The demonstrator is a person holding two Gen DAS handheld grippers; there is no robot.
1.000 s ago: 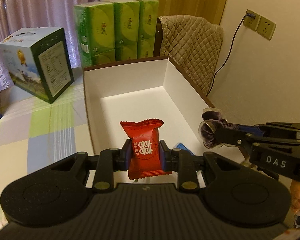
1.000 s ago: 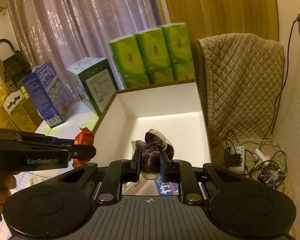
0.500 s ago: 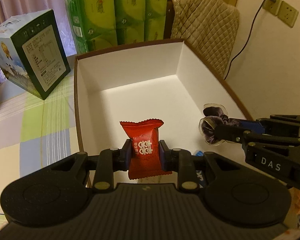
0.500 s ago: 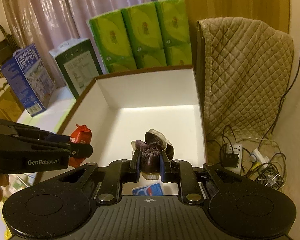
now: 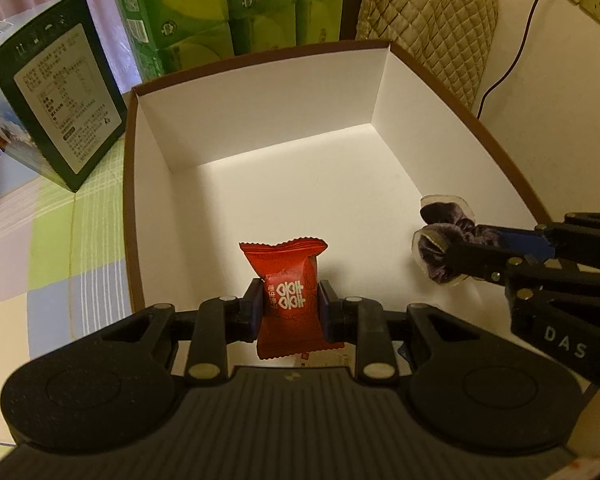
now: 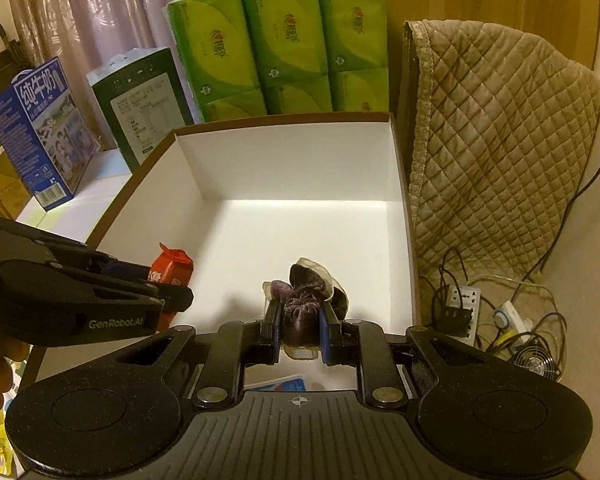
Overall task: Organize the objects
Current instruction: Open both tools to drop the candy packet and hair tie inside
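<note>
The left gripper (image 5: 291,306) has its jaws closed on a red snack packet (image 5: 290,298), pinched at its middle with the crimped top edge upright, held above the near left part of a large open box (image 5: 260,120). The right gripper (image 6: 299,320) is clamped on a dark purple scrunchie (image 6: 300,308) in a clear plastic wrap, held over the near right part of the same box; in the left wrist view it comes in at 3 o'clock, well apart from the packet. The box has white inner walls and a brown rim; most of its white floor is bare, and only a small blue-and-white item (image 6: 286,383) shows on the floor at its near edge, partly hidden behind the right gripper's body, too little to tell what it is. Beyond the box, at 12 o'clock, stand green tissue packs (image 6: 280,40); at 10 o'clock a dark green carton (image 6: 144,104), and further left a blue milk carton (image 6: 40,128). At 2 o'clock a quilted beige cover (image 6: 496,128) hangs beside the box.
</note>
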